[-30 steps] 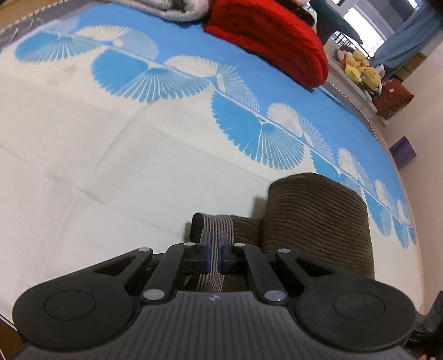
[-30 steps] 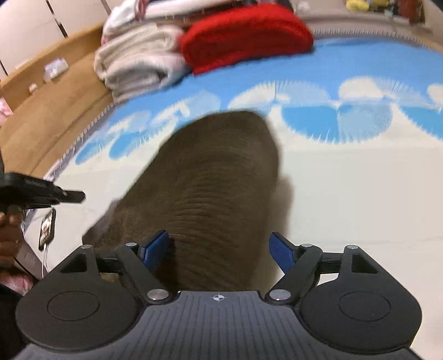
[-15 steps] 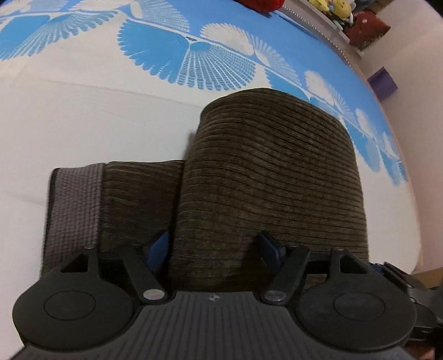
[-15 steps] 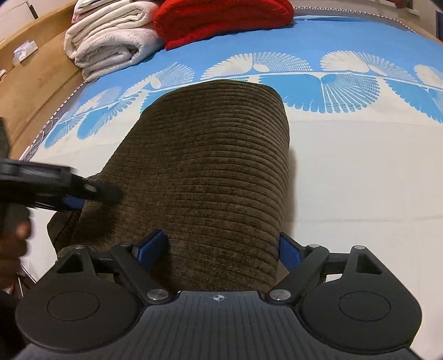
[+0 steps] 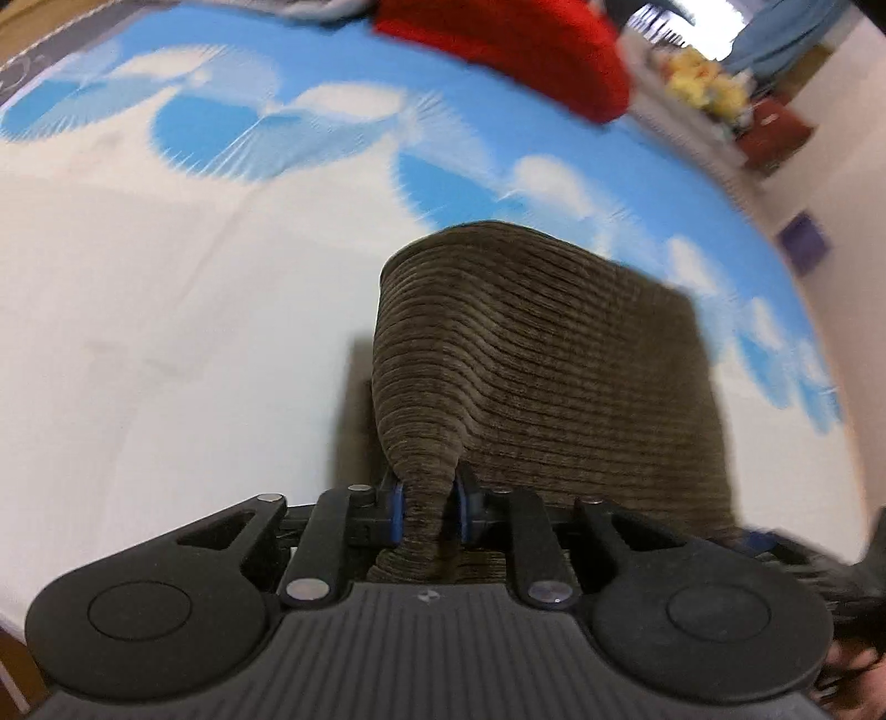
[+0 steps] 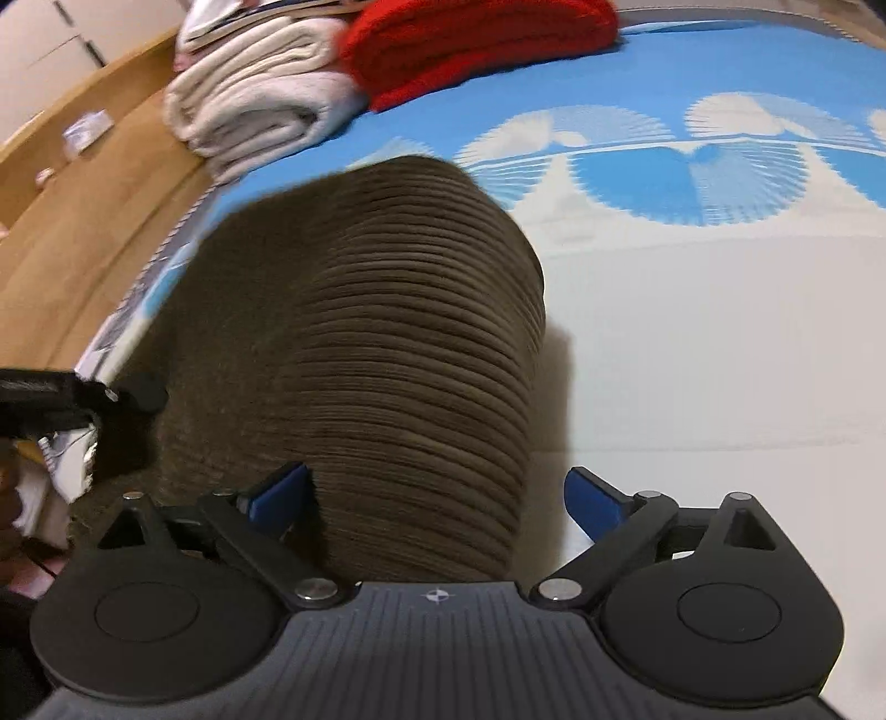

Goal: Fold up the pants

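Brown corduroy pants lie folded on a white and blue bed cover. My left gripper is shut on a pinched fold at the near left corner of the pants and lifts it a little. In the right wrist view the pants fill the middle. My right gripper is open, its blue pads on either side of the near edge of the pants. The left gripper shows as a dark shape at the left edge of that view.
A red folded blanket and a stack of white towels lie at the far end of the bed. A wooden headboard runs along the left. Yellow plush toys sit on a shelf beyond the bed.
My left gripper went from open over the pants to shut on a fold at the near corner and pulled it up. The right gripper stayed open at the near edge.
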### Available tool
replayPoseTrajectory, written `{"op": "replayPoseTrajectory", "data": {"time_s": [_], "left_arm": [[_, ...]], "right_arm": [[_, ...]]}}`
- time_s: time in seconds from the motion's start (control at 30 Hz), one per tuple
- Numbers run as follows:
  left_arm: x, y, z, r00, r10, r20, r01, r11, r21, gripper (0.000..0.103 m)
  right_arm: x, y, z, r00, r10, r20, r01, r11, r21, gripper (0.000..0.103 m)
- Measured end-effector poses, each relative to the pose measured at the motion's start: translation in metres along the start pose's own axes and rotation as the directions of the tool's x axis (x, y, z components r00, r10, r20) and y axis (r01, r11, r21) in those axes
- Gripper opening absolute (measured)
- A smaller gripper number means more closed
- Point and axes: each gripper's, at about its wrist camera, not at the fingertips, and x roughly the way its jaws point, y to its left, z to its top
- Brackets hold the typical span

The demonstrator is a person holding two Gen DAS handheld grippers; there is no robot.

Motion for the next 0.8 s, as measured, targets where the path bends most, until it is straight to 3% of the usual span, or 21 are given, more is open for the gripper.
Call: {"op": "replayPoseTrajectory", "data": {"time_s": [0.1, 0.17, 0.2, 0.27, 0.4, 0.47, 0.5, 0.53, 0.6, 0.67, 0.7, 0.8], "left_arm": [[0.013, 0.017, 0.005, 0.999, 0.035, -0.037, -0.037, 0.998, -0.058, 0.053], [0.016, 0.024, 0.009, 0.999, 0.010, -0.041, -0.015, 0.994, -0.112, 0.089], [0.021, 0.025, 0.012, 0.999, 0.001, -0.050, -0.007, 0.991, -0.131, 0.092], [0.037, 0.027, 0.018, 0.996, -0.023, -0.091, 0.007, 0.986, -0.166, 0.092], [0.065, 0.032, 0.018, 0.983, -0.103, -0.151, 0.066, 0.970, -0.232, 0.093], [0.075, 0.033, 0.017, 0.974, -0.158, -0.164, 0.109, 0.955, -0.275, 0.085], [0.077, 0.030, 0.018, 0.971, -0.168, -0.169, 0.116, 0.954, -0.277, 0.084], [0.077, 0.024, 0.020, 0.975, -0.152, -0.163, 0.108, 0.962, -0.251, 0.076], [0.076, 0.013, 0.023, 0.979, -0.133, -0.154, 0.097, 0.971, -0.220, 0.068], [0.073, 0.002, 0.029, 0.979, -0.153, -0.134, 0.120, 0.966, -0.228, 0.047], [0.071, -0.004, 0.032, 0.976, -0.182, -0.118, 0.150, 0.959, -0.239, 0.043], [0.069, -0.042, 0.046, 0.968, -0.243, -0.056, 0.226, 0.950, -0.214, 0.041]], "right_arm": [[0.008, 0.008, 0.003, 1.000, 0.017, -0.018, -0.018, 1.000, -0.026, 0.098], [0.013, 0.007, 0.005, 0.999, 0.014, -0.037, -0.014, 1.000, -0.010, 0.099], [0.017, 0.006, 0.007, 0.998, 0.009, -0.055, -0.009, 1.000, 0.000, 0.100], [0.029, 0.000, 0.007, 0.995, -0.003, -0.101, 0.005, 1.000, 0.022, 0.102], [0.052, -0.018, 0.006, 0.986, 0.047, -0.157, -0.024, 0.989, 0.144, 0.102], [0.057, -0.024, 0.003, 0.983, 0.079, -0.165, -0.047, 0.980, 0.192, 0.099], [0.058, -0.025, 0.003, 0.983, 0.092, -0.161, -0.060, 0.979, 0.197, 0.087], [0.057, -0.024, 0.004, 0.982, 0.114, -0.151, -0.084, 0.978, 0.189, 0.065], [0.051, -0.017, 0.009, 0.982, 0.132, -0.136, -0.111, 0.982, 0.153, 0.051], [0.042, -0.012, 0.015, 0.983, 0.139, -0.119, -0.125, 0.985, 0.116, 0.043], [0.036, -0.012, 0.020, 0.986, 0.131, -0.107, -0.120, 0.988, 0.100, 0.042], [0.009, -0.019, 0.042, 0.995, 0.085, -0.055, -0.081, 0.994, 0.075, 0.039]]}}
